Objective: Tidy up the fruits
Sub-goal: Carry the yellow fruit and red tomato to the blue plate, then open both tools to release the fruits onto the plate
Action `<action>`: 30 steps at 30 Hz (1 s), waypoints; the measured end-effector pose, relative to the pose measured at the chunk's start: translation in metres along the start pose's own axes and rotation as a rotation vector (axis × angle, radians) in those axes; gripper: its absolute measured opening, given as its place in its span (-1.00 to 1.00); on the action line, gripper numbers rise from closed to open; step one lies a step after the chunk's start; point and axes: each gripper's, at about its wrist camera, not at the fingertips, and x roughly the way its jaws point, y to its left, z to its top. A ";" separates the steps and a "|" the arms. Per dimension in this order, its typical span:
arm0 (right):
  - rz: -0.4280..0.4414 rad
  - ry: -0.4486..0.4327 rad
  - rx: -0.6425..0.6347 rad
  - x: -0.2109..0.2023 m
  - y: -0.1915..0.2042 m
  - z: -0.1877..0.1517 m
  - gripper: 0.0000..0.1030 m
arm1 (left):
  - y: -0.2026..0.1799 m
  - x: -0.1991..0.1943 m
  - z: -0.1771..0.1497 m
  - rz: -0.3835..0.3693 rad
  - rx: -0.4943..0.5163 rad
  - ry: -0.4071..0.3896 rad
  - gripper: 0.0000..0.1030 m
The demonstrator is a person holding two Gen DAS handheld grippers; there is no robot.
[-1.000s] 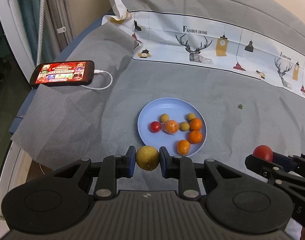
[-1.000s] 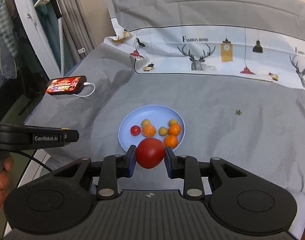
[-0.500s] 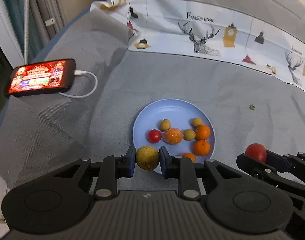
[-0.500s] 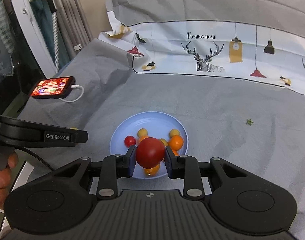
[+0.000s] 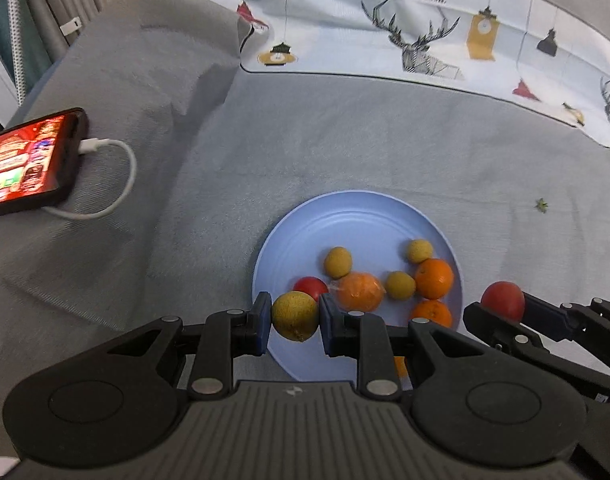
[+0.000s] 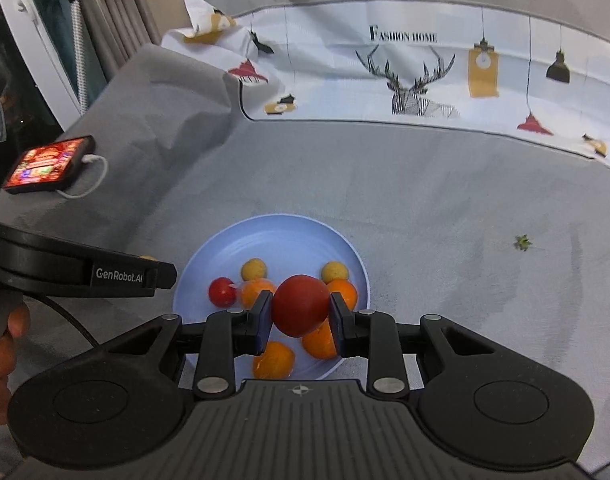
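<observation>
A light blue plate [image 5: 357, 216] [image 6: 281, 232] lies on the grey cloth and holds several small fruits: oranges [image 5: 433, 278], little yellow fruits [image 5: 337, 262] and a small red tomato [image 6: 221, 291]. My left gripper [image 5: 295, 317] is shut on a yellow-brown round fruit [image 5: 295, 316], held over the plate's near left rim. My right gripper [image 6: 300, 312] is shut on a large red tomato [image 6: 300, 310] above the plate's near half. In the left wrist view that red tomato [image 5: 503, 295] shows at the right, just off the plate's edge.
A phone [image 5: 25, 164] [image 6: 49, 164] with a lit screen and a white cable [image 5: 105, 184] lies at the left. A white printed cloth [image 5: 425, 28] covers the far side. A small green stem bit [image 6: 523, 242] sits at the right. A person's hand [image 6: 1, 344] grips the left handle.
Both grippers have moved forward and down toward the plate, each still holding its fruit. The plate now looks larger and sits under the fingertips.
</observation>
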 end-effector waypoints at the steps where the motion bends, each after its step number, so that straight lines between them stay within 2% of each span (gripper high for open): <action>1: 0.001 0.008 0.001 0.006 -0.001 0.001 -0.39 | 0.000 0.005 0.001 0.003 0.001 0.006 -0.46; 12: 0.004 0.055 0.006 0.051 -0.009 0.006 -0.39 | -0.001 0.048 0.014 0.007 0.002 0.058 -0.46; 19: 0.001 0.060 0.003 0.067 -0.012 0.010 -0.39 | -0.003 0.066 0.017 0.014 0.008 0.063 -0.43; 21: 0.030 0.053 0.007 0.072 -0.013 0.011 -0.33 | -0.002 0.066 0.018 -0.010 0.013 0.057 0.14; 22: 0.034 0.055 0.022 0.073 -0.014 0.011 -0.23 | -0.002 0.065 0.017 -0.010 0.015 0.054 0.52; 23: 0.019 0.057 0.046 0.073 -0.016 0.011 -0.17 | -0.001 0.061 0.017 0.026 0.017 0.036 0.69; 24: 0.020 0.060 0.069 0.070 -0.020 0.011 0.02 | 0.001 0.057 0.015 0.031 0.026 0.013 0.71; 25: 0.022 0.063 0.090 0.067 -0.024 0.010 0.15 | 0.003 0.051 0.013 0.014 0.031 -0.003 0.76; 26: 0.015 0.063 0.112 0.060 -0.028 0.008 0.40 | 0.007 0.044 0.010 -0.010 0.024 -0.008 0.85; 27: 0.004 0.054 0.126 0.052 -0.031 0.005 0.52 | 0.010 0.038 0.007 -0.028 0.012 -0.010 0.87; 30: -0.019 0.047 0.126 0.024 -0.035 -0.010 0.65 | 0.015 0.016 -0.011 -0.049 -0.001 -0.021 0.87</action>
